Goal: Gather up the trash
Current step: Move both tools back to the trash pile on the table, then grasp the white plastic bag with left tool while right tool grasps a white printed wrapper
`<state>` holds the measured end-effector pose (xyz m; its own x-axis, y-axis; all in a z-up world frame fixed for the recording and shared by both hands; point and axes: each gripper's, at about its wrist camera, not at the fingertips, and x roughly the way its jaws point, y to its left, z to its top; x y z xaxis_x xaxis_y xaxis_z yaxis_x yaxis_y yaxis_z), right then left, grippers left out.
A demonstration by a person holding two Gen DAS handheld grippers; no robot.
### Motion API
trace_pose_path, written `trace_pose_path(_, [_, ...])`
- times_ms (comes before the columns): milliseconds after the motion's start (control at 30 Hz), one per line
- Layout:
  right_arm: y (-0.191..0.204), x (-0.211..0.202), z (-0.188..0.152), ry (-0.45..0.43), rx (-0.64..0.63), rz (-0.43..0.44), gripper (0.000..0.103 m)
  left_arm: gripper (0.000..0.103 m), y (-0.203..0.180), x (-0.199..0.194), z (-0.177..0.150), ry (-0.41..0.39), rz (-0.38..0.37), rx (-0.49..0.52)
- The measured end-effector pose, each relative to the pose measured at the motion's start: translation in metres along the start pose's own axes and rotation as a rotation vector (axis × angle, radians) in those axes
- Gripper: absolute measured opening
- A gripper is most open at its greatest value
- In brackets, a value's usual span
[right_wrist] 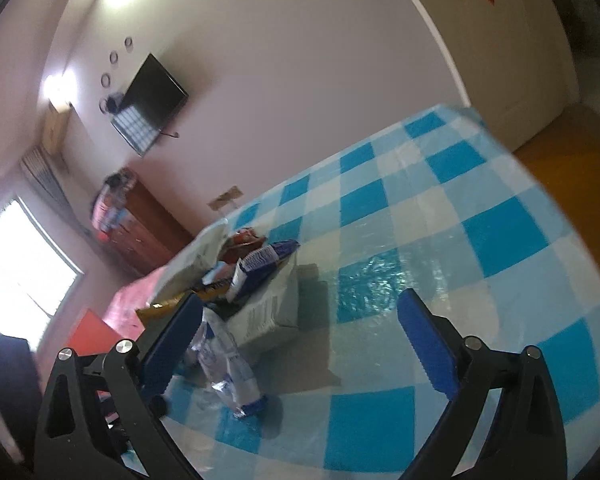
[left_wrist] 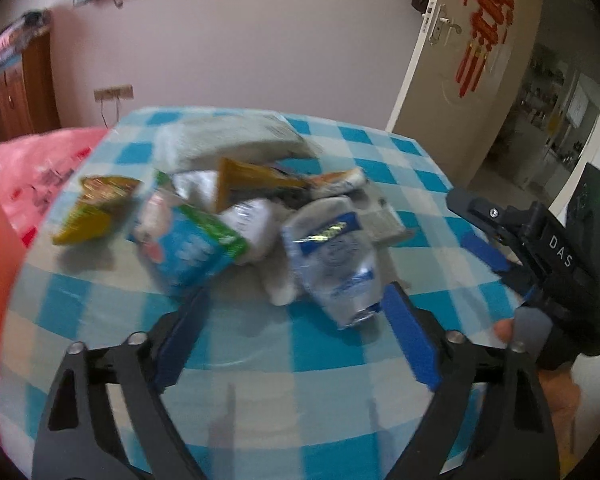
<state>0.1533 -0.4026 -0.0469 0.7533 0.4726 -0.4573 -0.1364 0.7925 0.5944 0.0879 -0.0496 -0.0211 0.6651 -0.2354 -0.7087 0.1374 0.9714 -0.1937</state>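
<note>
We see left gripper (left_wrist: 292,320) wide, empty | right gripper (right_wrist: 300,340) wide, empty | trash (left_wrist: 220,216) mid-table (left_wrist: 260,360), near edge clear

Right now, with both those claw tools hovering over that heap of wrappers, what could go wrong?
The crushed plastic bottle lies nearest the open left gripper; being slick and rounded, it might squirt out when squeezed. The wrappers overlap loosely, so lifting one may drag others. The right gripper is close by, so the two could bump.

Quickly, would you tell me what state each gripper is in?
Left gripper: open, holding nothing.
Right gripper: open, holding nothing.
</note>
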Motion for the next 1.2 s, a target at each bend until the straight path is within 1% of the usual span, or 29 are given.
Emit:
trace_pose_path(33, [-0.003,0.003,0.002,0.010,0.021,0.035,0.084,0.081,-0.003,0.006,0.001,0.014,-0.014,-0.019])
trace_pose_path(67, [-0.006,0.006,0.004,0.023,0.041,0.062,0.079,0.081,-0.005,0.010,0.002,0.023,-0.026,-0.037])
trace_pose_path(100, [-0.008,0.009,0.005,0.034,0.056,0.081,0.076,0.081,-0.007,0.014,0.003,0.031,-0.034,-0.053])
trace_pose_path(167, [-0.012,0.017,0.006,0.065,0.093,0.135,0.075,0.080,-0.009,0.023,0.006,0.041,-0.034,-0.086])
trace_pose_path(233, [-0.015,0.022,0.007,0.090,0.117,0.172,0.067,0.080,-0.010,0.029,0.009,0.043,-0.036,-0.114])
trace_pose_path(333, [-0.015,0.028,0.008,0.119,0.136,0.217,0.066,0.080,-0.013,0.037,0.012,0.048,-0.032,-0.137])
trace_pose_path(467, [-0.012,0.035,0.007,0.151,0.123,0.220,0.064,0.080,-0.016,0.050,0.011,0.071,-0.003,-0.140])
trace_pose_path(500, [-0.012,0.038,0.007,0.160,0.124,0.218,0.062,0.080,-0.015,0.053,0.011,0.074,0.000,-0.148])
trace_pose_path(567, [-0.013,0.043,0.006,0.176,0.130,0.218,0.058,0.072,-0.015,0.059,0.010,0.085,0.004,-0.166])
trace_pose_path(633, [-0.014,0.047,0.006,0.187,0.135,0.214,0.055,0.067,-0.015,0.063,0.012,0.086,0.006,-0.167])
trace_pose_path(800, [-0.012,0.056,0.005,0.220,0.129,0.210,0.055,0.059,-0.011,0.067,0.013,0.090,0.008,-0.177])
trace_pose_path(833, [-0.010,0.058,0.005,0.227,0.120,0.206,0.055,0.057,-0.011,0.067,0.012,0.091,0.007,-0.176])
trace_pose_path(867, [-0.009,0.060,0.004,0.237,0.110,0.199,0.055,0.051,-0.011,0.067,0.011,0.089,0.008,-0.178])
trace_pose_path(933, [-0.006,0.065,0.001,0.257,0.095,0.192,0.056,0.048,-0.008,0.066,0.008,0.082,-0.001,-0.191])
trace_pose_path(1000, [-0.004,0.067,-0.001,0.266,0.087,0.204,0.056,0.039,-0.005,0.066,0.006,0.075,-0.005,-0.201])
trace_pose_path(1033, [-0.002,0.069,-0.003,0.273,0.083,0.212,0.056,0.029,-0.003,0.065,0.005,0.073,0.002,-0.203])
trace_pose_path(1067, [-0.002,0.069,-0.004,0.274,0.080,0.212,0.056,0.026,0.000,0.065,0.005,0.074,-0.003,-0.212])
trace_pose_path(1133, [-0.003,0.070,-0.005,0.270,0.083,0.220,0.056,0.026,0.007,0.064,0.004,0.078,-0.040,-0.233])
trace_pose_path(1200, [-0.003,0.069,-0.005,0.262,0.088,0.228,0.056,0.025,0.009,0.063,0.004,0.079,-0.044,-0.227])
